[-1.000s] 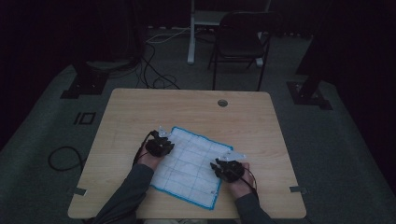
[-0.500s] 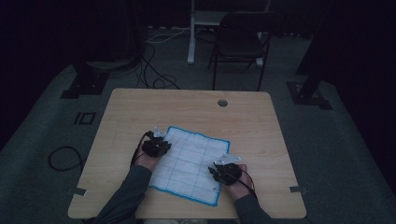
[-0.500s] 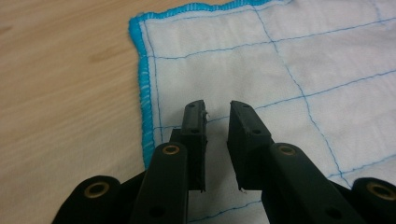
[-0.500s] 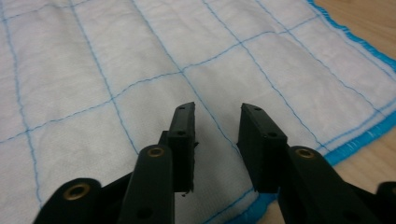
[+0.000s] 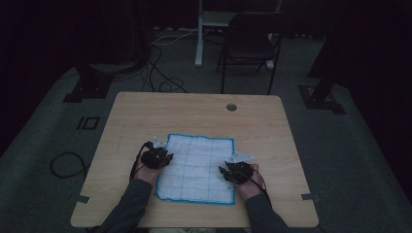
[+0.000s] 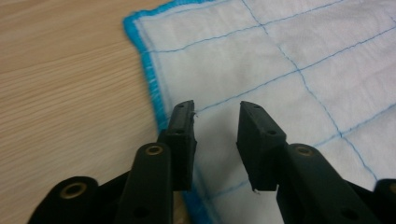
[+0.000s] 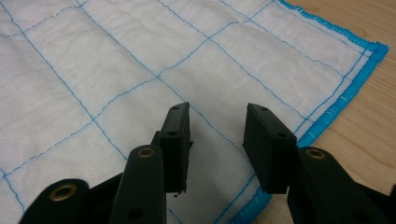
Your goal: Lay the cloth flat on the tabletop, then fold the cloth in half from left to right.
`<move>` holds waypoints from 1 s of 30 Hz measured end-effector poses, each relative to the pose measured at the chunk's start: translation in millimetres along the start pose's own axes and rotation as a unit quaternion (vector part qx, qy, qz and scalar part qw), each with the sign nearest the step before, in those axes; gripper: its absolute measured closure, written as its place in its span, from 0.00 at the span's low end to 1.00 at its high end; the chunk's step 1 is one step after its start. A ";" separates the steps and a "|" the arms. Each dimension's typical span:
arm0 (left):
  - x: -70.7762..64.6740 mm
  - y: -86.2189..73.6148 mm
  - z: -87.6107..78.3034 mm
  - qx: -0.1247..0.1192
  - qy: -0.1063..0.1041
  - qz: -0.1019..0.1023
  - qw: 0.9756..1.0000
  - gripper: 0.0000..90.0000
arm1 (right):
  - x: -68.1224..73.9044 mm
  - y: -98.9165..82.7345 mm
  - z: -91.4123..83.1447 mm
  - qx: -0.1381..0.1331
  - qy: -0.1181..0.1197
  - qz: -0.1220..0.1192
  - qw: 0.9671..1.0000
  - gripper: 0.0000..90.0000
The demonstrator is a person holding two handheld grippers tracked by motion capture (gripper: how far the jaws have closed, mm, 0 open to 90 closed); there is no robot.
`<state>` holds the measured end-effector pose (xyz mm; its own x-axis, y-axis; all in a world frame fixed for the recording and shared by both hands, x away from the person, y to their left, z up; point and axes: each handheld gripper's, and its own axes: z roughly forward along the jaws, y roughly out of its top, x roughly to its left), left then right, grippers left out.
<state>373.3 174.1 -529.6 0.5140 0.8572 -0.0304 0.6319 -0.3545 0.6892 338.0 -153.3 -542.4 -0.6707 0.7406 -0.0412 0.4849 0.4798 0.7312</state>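
A white cloth (image 5: 199,167) with a blue hem and blue grid stitching lies flat on the wooden table (image 5: 145,116), near the front edge. My left gripper (image 5: 156,156) is at the cloth's left edge. Its jaws have just been opening, and nothing is pinched between them. In the left gripper view, the gripper (image 6: 216,112) stands open just above the cloth (image 6: 289,70), beside the hem. My right gripper (image 5: 237,170) is at the cloth's right edge, and its jaws have also just been opening. In the right gripper view, the gripper (image 7: 217,114) is open over the cloth (image 7: 116,70), holding nothing.
A round cable hole (image 5: 231,107) sits near the table's far edge. Behind the table stand a black folding chair (image 5: 252,43) and a white post (image 5: 199,34), with cables (image 5: 160,73) on the dark floor. Black stand feet (image 5: 90,87) flank the table.
The cloth lay skewed a second ago and now lies square to the table's edges. Both grippers shifted with it and stand at its left and right edges.
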 end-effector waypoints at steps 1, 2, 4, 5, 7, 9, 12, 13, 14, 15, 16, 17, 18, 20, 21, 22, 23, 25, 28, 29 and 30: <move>1.1 -1.7 -3.8 -0.004 -0.001 -0.003 1.000 0.73 | -0.4 0.3 0.3 0.001 0.000 0.000 1.000 0.68; 2.2 -3.4 -7.7 -0.009 0.000 -0.005 1.000 0.72 | -1.2 0.8 1.0 0.000 0.000 0.000 1.000 0.68; 4.2 -7.0 -15.5 -0.018 0.002 -0.013 1.000 0.71 | -2.2 1.5 2.2 -0.001 0.000 0.003 1.000 0.68; 4.2 -7.0 -15.5 -0.018 0.002 -0.013 1.000 0.70 | -2.2 1.5 2.2 -0.001 0.000 0.003 1.000 0.68; 5.6 -10.9 -22.9 -0.023 0.004 -0.021 0.999 0.69 | -3.5 2.3 3.7 -0.003 0.002 0.006 1.000 0.68; 5.6 -17.2 -32.0 -0.034 0.006 -0.034 0.999 0.69 | -4.4 2.1 4.4 -0.006 0.003 0.009 1.000 0.68; 2.9 -23.0 -36.9 -0.042 0.005 -0.044 0.998 0.67 | -5.0 2.0 4.6 -0.007 0.005 0.009 1.000 0.67; 1.2 -24.9 -37.7 -0.043 0.005 -0.045 0.998 0.67 | -5.2 1.9 4.6 -0.007 0.005 0.010 1.000 0.67; -0.7 -26.6 -37.9 -0.043 0.004 -0.044 0.998 0.66 | -5.5 1.9 4.7 -0.007 0.006 0.010 1.000 0.67; -2.6 -28.3 -37.8 -0.043 0.003 -0.043 0.998 0.66 | -5.7 1.8 4.8 -0.007 0.007 0.011 1.000 0.67; -4.2 -29.7 -37.5 -0.042 0.002 -0.041 0.998 0.66 | -6.0 1.8 4.9 -0.008 0.008 0.011 1.000 0.67; -5.8 -31.5 -36.6 -0.040 0.004 -0.040 0.998 0.65 | -6.1 1.8 5.0 -0.008 0.008 0.011 1.000 0.67; -5.8 -31.5 -36.6 -0.040 0.004 -0.040 0.998 0.64 | -6.1 1.8 5.0 -0.008 0.008 0.011 1.000 0.67; -7.0 -33.7 -34.0 -0.040 0.006 -0.047 0.998 0.64 | -6.3 1.6 5.1 -0.009 0.009 0.012 1.000 0.67; -7.0 -33.7 -34.0 -0.040 0.006 -0.047 0.998 0.63 | -6.1 1.5 5.1 -0.009 0.008 0.012 1.000 0.67; -7.3 -34.3 -31.9 -0.038 0.007 -0.051 0.998 0.63 | -6.1 1.4 5.1 -0.010 0.008 0.012 1.000 0.67; -7.7 -34.2 -30.9 -0.038 0.007 -0.053 0.998 0.62 | -6.1 1.3 5.1 -0.010 0.008 0.012 1.000 0.67; -8.0 -33.6 -28.7 -0.036 0.011 -0.051 0.998 0.62 | -6.2 1.2 5.1 -0.010 0.008 0.013 1.000 0.67; -8.2 -32.8 -25.3 -0.034 0.015 -0.055 0.998 0.62 | -6.4 0.9 5.2 -0.011 0.008 0.013 1.000 0.67; -8.4 -32.5 -24.6 -0.033 0.013 -0.056 0.998 0.62 | -6.3 0.8 5.1 -0.012 0.009 0.013 1.000 0.67; -9.1 -32.2 -24.1 -0.033 0.013 -0.056 0.998 0.62 | -6.3 0.8 5.1 -0.012 0.008 0.013 1.000 0.67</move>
<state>334.3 186.7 -534.0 0.4269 0.8996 -0.0919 0.6448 -0.2316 0.7284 345.5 -155.2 -545.1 -0.6667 0.7453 -0.0103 0.4898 0.4485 0.7476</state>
